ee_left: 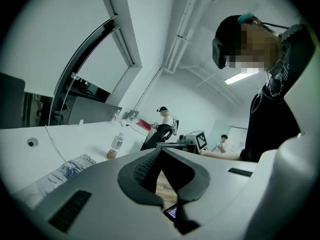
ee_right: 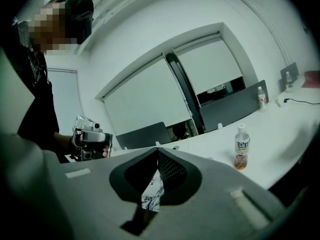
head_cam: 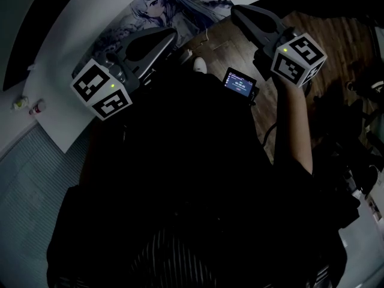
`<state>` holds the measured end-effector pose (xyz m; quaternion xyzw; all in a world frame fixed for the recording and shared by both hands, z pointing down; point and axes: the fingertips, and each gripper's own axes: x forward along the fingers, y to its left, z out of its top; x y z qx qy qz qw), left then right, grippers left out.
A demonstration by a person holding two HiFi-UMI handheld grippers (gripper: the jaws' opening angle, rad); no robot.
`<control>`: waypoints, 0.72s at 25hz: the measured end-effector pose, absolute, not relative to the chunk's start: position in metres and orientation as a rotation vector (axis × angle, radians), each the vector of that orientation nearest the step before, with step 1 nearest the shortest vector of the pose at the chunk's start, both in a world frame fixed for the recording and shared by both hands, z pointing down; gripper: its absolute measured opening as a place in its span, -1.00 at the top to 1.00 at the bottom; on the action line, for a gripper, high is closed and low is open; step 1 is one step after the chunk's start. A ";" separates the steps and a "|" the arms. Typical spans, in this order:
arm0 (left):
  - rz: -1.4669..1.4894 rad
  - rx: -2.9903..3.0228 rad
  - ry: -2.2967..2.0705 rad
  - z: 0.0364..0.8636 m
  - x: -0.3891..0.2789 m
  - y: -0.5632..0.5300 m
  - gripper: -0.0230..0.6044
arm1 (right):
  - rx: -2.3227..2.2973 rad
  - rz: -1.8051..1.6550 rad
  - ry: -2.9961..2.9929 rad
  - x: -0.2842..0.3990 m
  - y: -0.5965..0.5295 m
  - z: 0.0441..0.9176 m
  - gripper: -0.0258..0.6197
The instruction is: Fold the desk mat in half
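While the rectangular desk mat printed with a pale anime-style illustration [head_cam: 174, 5] lay flat and unfolded near the edge of the white tabletop [head_cam: 78, 33] closest to the person, neither gripper was at work on it. The left gripper [ee_left: 161, 152] was held up in front of the person's dark clothing, short of that edge, and its ribbed pads were pressed together with nothing between them. The right gripper [ee_right: 158, 151] hung beside it over the wooden floor [head_cam: 282, 26], also closed and empty, and a patch of the mat's print showed past its jaws. A clear plastic bottle with an amber drink [ee_right: 242, 149] stood elsewhere on the tabletop, apart from the mat. By the look of it the fold had not begun and this was the approach. The next move would call for lowering both grippers to the mat's near edge and spreading the jaws. Each could then pinch a corner, so that the edge might be lifted evenly and carried over onto the opposite one.
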<state>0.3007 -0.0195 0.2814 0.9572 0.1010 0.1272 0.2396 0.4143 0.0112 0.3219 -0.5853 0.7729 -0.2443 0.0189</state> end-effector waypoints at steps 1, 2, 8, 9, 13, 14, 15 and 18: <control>0.352 2.615 0.271 0.283 0.299 -0.022 0.90 | -1.838 -0.769 2.383 0.420 0.010 0.326 0.91; 0.358 2.613 0.266 0.285 0.296 -0.025 0.90 | -1.861 -0.781 2.367 0.426 0.008 0.331 0.91; 0.374 2.602 0.201 0.293 0.279 -0.051 0.90 | -2.017 -0.858 2.344 0.458 -0.012 0.372 0.91; 0.375 2.599 0.188 0.294 0.277 -0.055 0.90 | -2.033 -0.875 2.342 0.462 -0.015 0.379 0.91; 0.372 2.594 0.174 0.297 0.265 -0.069 0.90 | -2.074 -0.936 2.320 0.477 -0.030 0.403 0.91; 0.374 2.594 0.167 0.297 0.263 -0.073 0.90 | -2.078 -0.954 2.311 0.479 -0.034 0.410 0.91; 0.377 2.594 0.154 0.298 0.261 -0.079 0.90 | -2.082 -0.974 2.303 0.483 -0.038 0.417 0.91; 0.373 2.588 0.110 0.299 0.257 -0.096 0.90 | -2.108 -1.043 2.291 0.493 -0.049 0.443 0.90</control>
